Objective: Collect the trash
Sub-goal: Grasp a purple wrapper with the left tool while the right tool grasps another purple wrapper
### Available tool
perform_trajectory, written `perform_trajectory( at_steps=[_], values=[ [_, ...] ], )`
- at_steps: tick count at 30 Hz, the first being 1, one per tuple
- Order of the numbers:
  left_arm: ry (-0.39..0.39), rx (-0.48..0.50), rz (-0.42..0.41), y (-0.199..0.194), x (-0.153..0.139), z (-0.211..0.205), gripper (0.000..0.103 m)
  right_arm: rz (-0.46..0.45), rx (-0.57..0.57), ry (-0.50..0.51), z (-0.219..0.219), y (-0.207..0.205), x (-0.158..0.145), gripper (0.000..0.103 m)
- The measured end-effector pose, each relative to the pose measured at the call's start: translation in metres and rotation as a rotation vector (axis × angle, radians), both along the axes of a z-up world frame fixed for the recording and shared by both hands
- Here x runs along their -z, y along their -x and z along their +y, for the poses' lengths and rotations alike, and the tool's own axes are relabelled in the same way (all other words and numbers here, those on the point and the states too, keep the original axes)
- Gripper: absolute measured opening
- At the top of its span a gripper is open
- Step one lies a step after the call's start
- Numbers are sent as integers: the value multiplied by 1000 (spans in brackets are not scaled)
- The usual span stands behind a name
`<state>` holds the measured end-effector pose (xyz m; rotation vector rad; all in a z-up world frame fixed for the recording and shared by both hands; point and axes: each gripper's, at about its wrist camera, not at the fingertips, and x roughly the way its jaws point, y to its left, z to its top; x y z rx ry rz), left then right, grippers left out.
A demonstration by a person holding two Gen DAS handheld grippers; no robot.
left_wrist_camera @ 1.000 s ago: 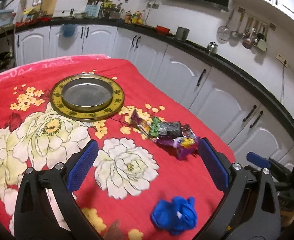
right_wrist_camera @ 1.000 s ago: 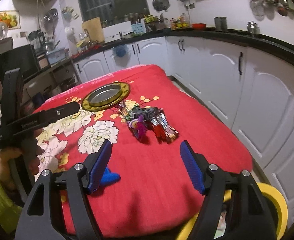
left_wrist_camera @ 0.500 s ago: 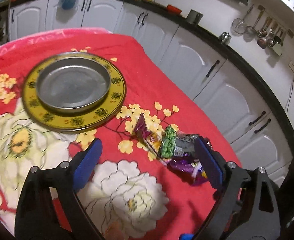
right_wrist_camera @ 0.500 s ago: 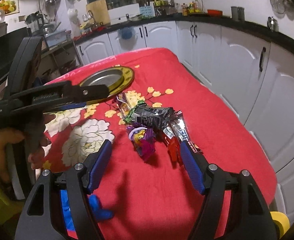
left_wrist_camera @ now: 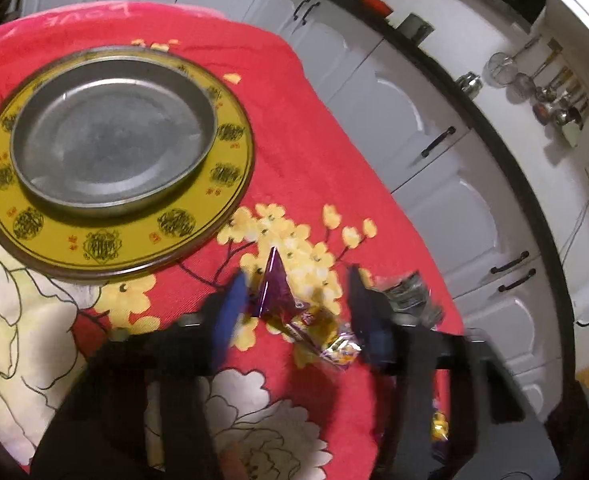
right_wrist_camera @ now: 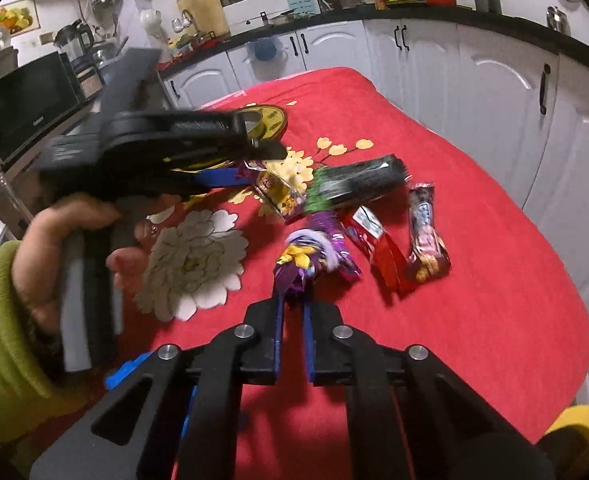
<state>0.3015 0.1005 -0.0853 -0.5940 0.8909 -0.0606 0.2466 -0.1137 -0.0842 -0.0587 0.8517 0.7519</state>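
my right gripper [right_wrist_camera: 292, 312] has just been closing and its jaws are pinching the near end of a purple wrapper [right_wrist_camera: 314, 258] lying on the red flowered worktop [right_wrist_camera: 474, 280]. my left gripper [left_wrist_camera: 294, 308] has been closing too, its jaws standing either side of a purple and yellow wrapper [left_wrist_camera: 290, 312]; i cannot tell whether they are pressing it. the round tray [left_wrist_camera: 114, 240] is sitting beyond, apart from the wrappers.

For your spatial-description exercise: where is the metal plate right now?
In the left wrist view, the metal plate sits upper left on the red floral cloth, up-left of the purple wrapper.
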Motion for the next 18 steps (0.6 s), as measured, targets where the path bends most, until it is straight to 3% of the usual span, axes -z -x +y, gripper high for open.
perform_trajectory(
  at_steps=[11,18],
  values=[
    [-61,44,-24,36,-2,-1,10,-11,-3,-57,-21,39,-9,7],
    [-93,22,-59,69,-10,7,9,-50,38,-72,-35,58,-18,7]
  ],
)
